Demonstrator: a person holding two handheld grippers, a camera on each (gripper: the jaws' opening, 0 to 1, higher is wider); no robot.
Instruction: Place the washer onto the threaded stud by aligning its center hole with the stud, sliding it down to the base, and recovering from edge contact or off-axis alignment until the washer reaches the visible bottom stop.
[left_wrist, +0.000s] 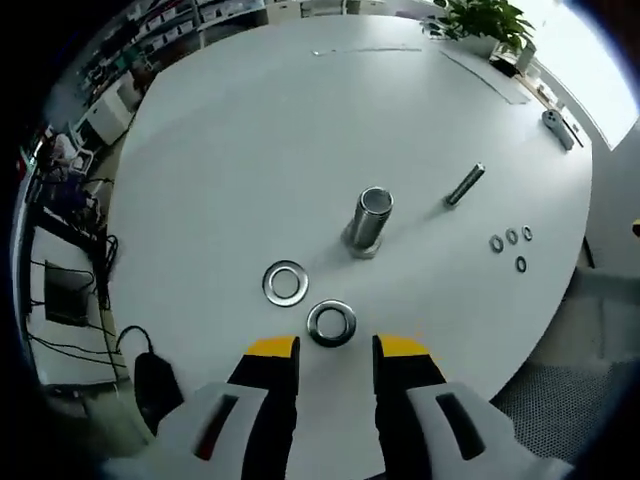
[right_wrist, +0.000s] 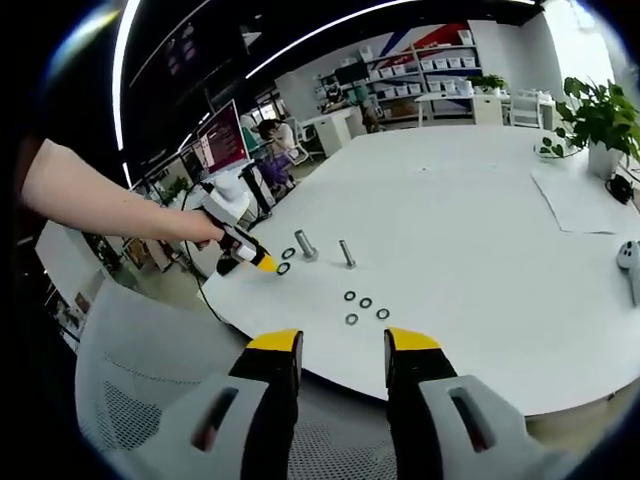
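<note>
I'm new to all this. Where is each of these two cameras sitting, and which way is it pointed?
Left gripper view: rides on the left tongs, looking down at the white table; two large washers and an upright stud lie just ahead; its own yellow-tipped jaws show, open.
Right gripper view: rides on the right tongs, off the table's edge, looking across the room; its open jaws show, plus the person's bare arm.
Shared: the table, stud, large washers, four small washers and the left tongs.
</note>
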